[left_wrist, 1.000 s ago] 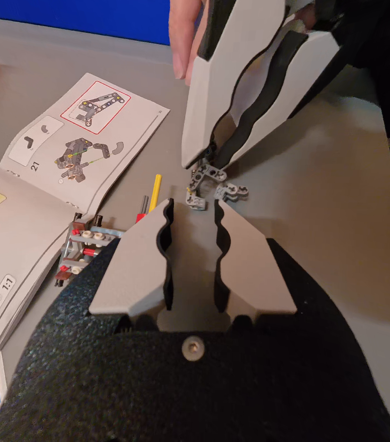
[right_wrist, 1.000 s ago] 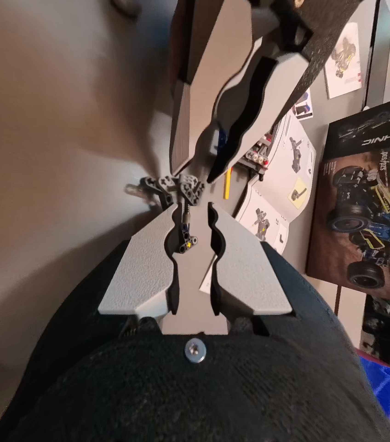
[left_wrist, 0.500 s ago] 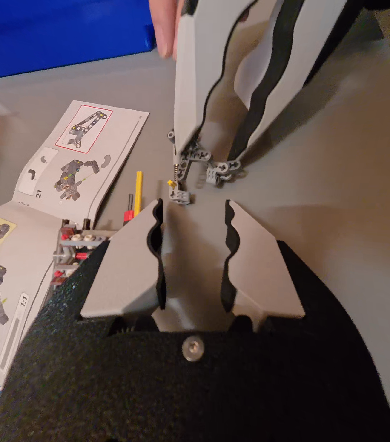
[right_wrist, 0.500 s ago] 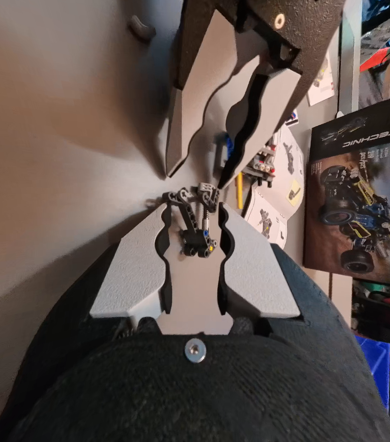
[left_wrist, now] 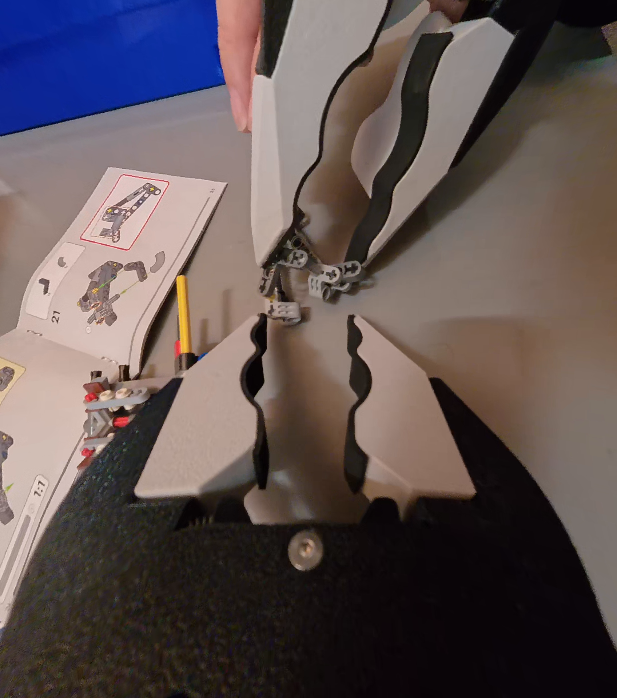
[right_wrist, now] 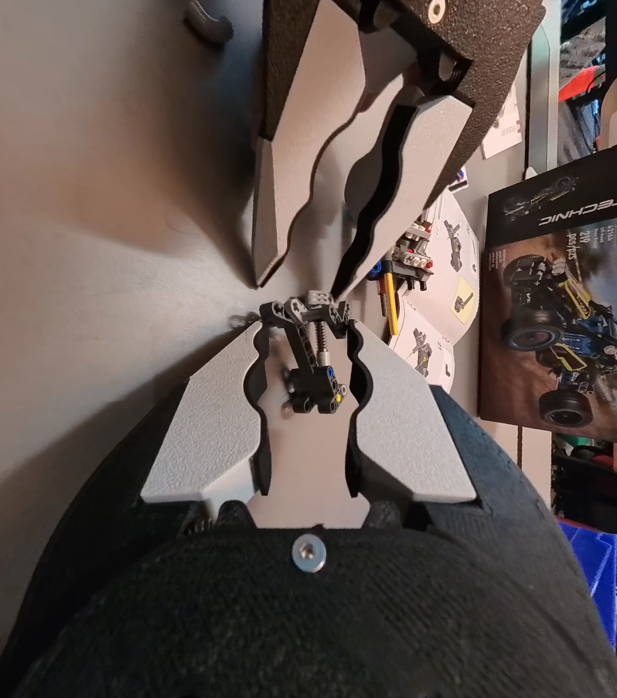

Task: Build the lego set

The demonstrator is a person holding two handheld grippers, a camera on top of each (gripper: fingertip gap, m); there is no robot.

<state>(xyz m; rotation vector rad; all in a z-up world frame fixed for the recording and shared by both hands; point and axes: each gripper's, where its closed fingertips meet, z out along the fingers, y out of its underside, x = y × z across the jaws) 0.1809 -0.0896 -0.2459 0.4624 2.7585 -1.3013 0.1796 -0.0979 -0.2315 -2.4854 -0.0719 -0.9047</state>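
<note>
Both hand-held gripper (right_wrist: 305, 325) fingertips flank the lego assembly (right_wrist: 309, 349), apart.

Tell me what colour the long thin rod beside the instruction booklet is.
Yellow. The rod lies beside the open booklet, clearest in the left wrist view.

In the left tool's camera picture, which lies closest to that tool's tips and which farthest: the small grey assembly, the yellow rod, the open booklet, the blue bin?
From the left tool:
1. Grey assembly, just ahead of the tips, under the other tool.
2. Yellow rod, a little to the left on the table.
3. Booklet, farther left, lying open.
4. Blue bin, far back along the table's edge.
</note>
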